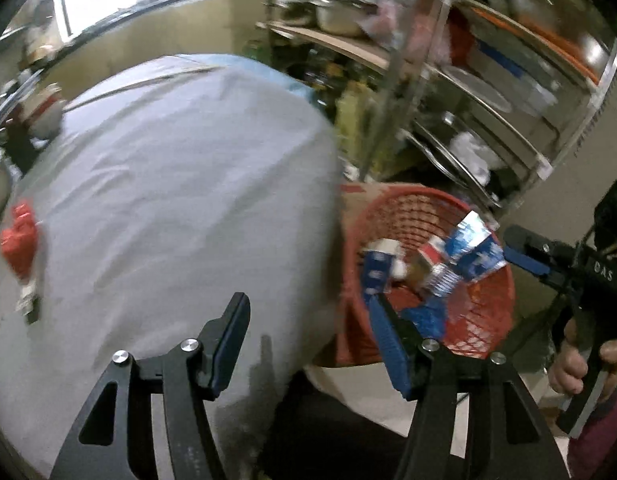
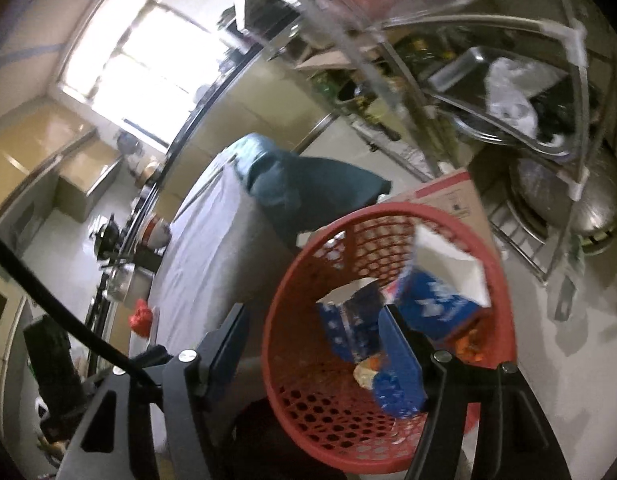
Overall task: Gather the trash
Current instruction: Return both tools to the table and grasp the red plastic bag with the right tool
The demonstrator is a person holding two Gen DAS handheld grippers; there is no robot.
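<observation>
A red mesh basket (image 1: 484, 308) stands beside the table and holds several blue and white cartons (image 1: 478, 256); it also shows in the right wrist view (image 2: 308, 392) with the cartons (image 2: 436, 304) inside. A red crumpled wrapper (image 1: 20, 244) lies on the table at the far left, also seen small in the right wrist view (image 2: 141, 319). My left gripper (image 1: 308, 344) is open and empty over the table's near edge. My right gripper (image 2: 312, 356) is open and empty above the basket; it shows in the left wrist view (image 1: 526, 260) at the right.
The table is covered by a grey cloth (image 1: 168, 200). A metal rack (image 1: 468, 120) with pans and trays stands behind the basket. A cardboard box (image 2: 452, 196) sits behind the basket. A counter with kitchenware (image 2: 116, 248) runs along the left.
</observation>
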